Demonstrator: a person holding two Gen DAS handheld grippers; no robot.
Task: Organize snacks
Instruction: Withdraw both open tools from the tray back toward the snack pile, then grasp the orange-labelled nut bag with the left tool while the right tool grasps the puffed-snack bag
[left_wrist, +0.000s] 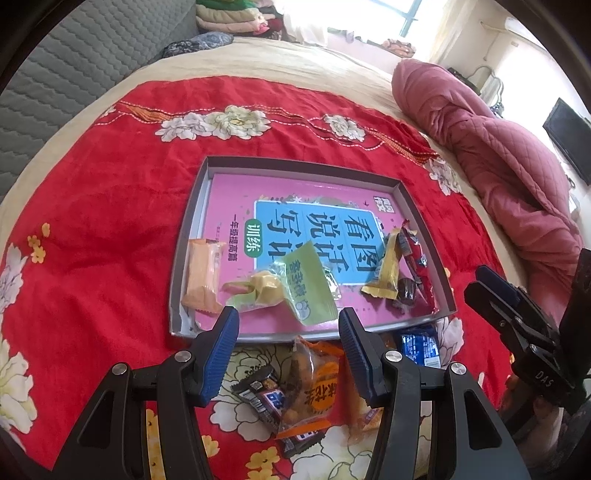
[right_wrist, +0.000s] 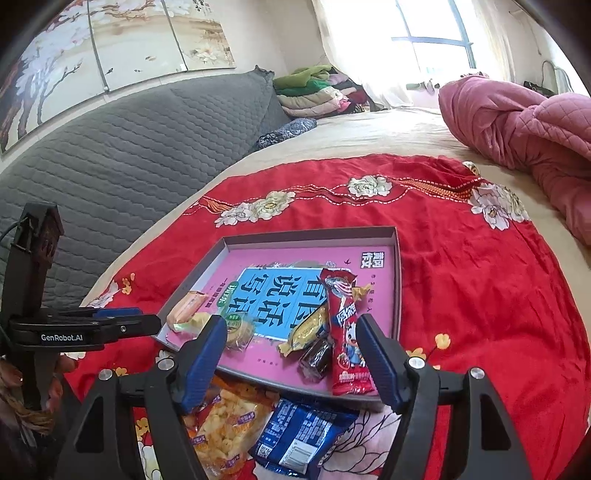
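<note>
Closest to the lens, the left claw (left_wrist: 288, 328) stands half open and empty above the loose snacks on the red blanket (left_wrist: 110, 229): a black wrapper (left_wrist: 258, 397), then an orange packet (left_wrist: 314, 384), then a blue packet (left_wrist: 421, 349) just outside the tray (left_wrist: 192, 229). Inside the tray, left to right, lie an orange biscuit pack (left_wrist: 203, 277), a green packet (left_wrist: 306, 284), a yellow bar (left_wrist: 386, 271) and a red stick pack (left_wrist: 415, 258). The right claw (right_wrist: 291, 332) gapes wide with nothing gripped, the red stick pack lying in the tray beneath it, so that piece looks delivered. Next, I judge, a claw must drop onto a remaining loose packet, close on it and carry it over the tray's near rim.
</note>
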